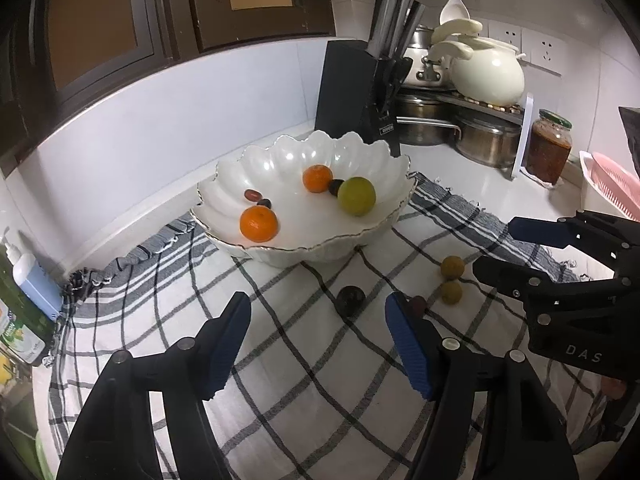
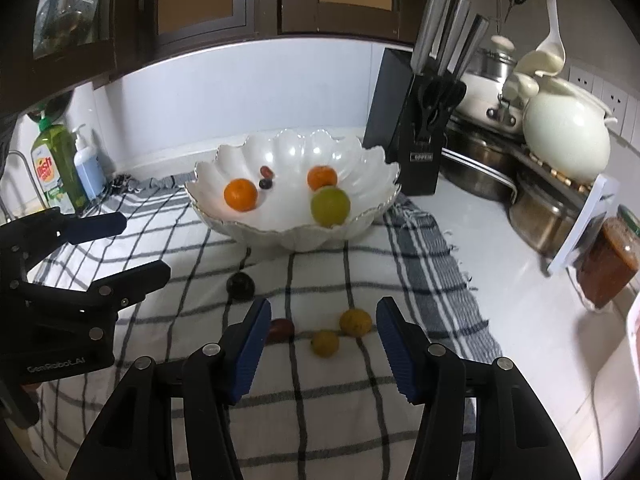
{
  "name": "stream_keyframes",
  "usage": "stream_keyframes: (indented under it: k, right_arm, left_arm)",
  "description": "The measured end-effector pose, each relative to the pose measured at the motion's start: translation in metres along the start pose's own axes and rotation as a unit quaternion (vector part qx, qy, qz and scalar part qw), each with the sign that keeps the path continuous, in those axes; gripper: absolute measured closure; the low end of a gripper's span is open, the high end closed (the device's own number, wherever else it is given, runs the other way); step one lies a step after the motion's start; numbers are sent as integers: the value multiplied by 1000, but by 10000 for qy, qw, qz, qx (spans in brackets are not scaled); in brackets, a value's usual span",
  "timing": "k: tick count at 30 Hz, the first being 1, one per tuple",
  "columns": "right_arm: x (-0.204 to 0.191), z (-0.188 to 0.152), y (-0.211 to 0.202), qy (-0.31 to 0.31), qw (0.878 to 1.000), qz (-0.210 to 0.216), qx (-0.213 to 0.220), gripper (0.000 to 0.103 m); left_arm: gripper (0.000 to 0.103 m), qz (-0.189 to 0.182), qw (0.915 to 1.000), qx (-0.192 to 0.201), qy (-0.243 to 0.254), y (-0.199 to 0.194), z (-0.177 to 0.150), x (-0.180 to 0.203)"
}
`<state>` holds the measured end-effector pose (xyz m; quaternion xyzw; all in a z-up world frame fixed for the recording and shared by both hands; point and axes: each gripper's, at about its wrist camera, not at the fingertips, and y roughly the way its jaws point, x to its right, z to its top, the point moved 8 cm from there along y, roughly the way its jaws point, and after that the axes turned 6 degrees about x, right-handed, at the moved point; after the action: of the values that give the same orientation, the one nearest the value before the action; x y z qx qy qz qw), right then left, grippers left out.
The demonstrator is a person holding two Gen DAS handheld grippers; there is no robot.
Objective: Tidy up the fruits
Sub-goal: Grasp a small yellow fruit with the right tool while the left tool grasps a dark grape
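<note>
Yellow, small and round, the 2 fruits [image 2: 340, 332] on the cloth [image 2: 320, 420] look light, firm and roll-prone, so the right gripper [image 2: 322, 344], jaws spread and empty, should pinch 1 across its middle.

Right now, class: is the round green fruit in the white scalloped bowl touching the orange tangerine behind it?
Apart. The left wrist view shows the green fruit and the tangerine separated, a small dark fruit filling the gap between them.
</note>
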<state>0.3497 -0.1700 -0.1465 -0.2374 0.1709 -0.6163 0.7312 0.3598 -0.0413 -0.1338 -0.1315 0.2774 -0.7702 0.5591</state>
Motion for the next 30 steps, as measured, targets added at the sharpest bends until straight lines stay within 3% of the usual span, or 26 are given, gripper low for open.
stream_keyframes:
  k: [17,30]
  right_arm:
    - [-3,-30,34,44,9988,97,-487,63]
    - [2,-42,54,267,9966,181,-753,65]
  left_arm:
    - [49,-163,9995,-247,120,40,-20,8]
    - [59,-414,9978,-491,173,73,-26,20]
